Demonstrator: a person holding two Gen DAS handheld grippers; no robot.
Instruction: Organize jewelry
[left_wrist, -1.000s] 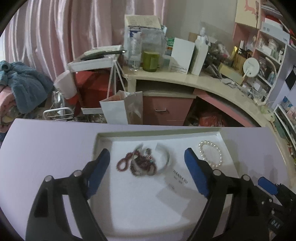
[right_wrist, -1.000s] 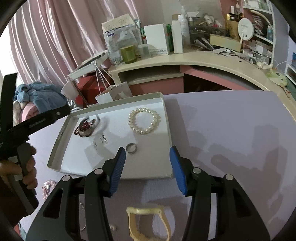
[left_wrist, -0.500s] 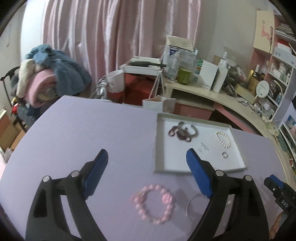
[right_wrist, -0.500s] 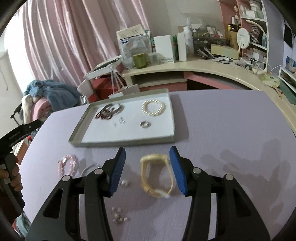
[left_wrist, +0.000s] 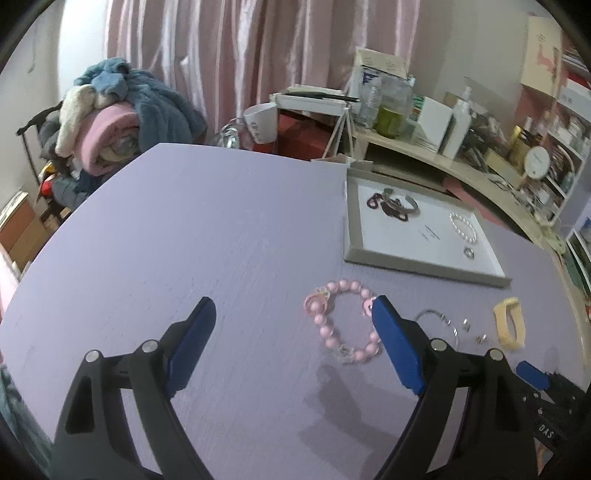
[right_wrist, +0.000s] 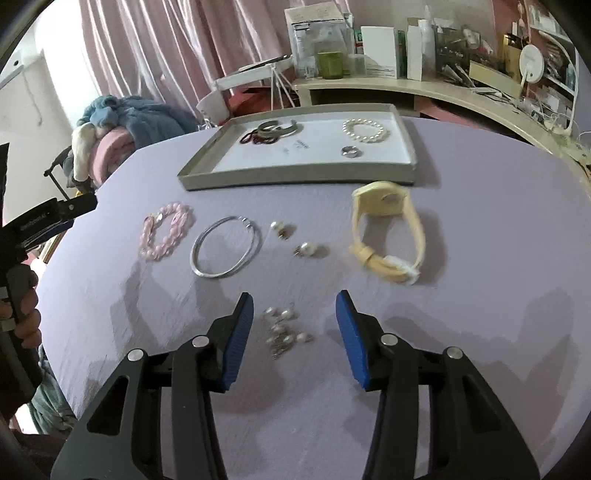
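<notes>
A grey tray (right_wrist: 295, 176) (left_wrist: 352, 214) on the purple table holds a dark red bead string with a metal cuff (right_wrist: 273, 131), a pearl bracelet (right_wrist: 365, 130) and a ring (right_wrist: 350, 151). On the table lie a pink bead bracelet (left_wrist: 341, 326) (right_wrist: 166, 236), a silver bangle (right_wrist: 225, 251), two pearl earrings (right_wrist: 308, 249), a cluster of small pearls (right_wrist: 282, 330) and a yellow watch (right_wrist: 386, 236) (left_wrist: 509, 326). My left gripper (left_wrist: 293, 332) is open and empty, left of the pink bracelet. My right gripper (right_wrist: 294, 325) is open around the pearl cluster, above it.
Behind the table are a cluttered desk (right_wrist: 424, 85) with boxes and bottles, pink curtains (left_wrist: 240, 55) and a pile of blankets (left_wrist: 110, 110). The table's left half (left_wrist: 166, 229) is bare purple surface.
Both grippers have pulled back from the tray toward the near edge of the table. The loose jewelry in front of the tray has come into view. Both stay open and empty.
</notes>
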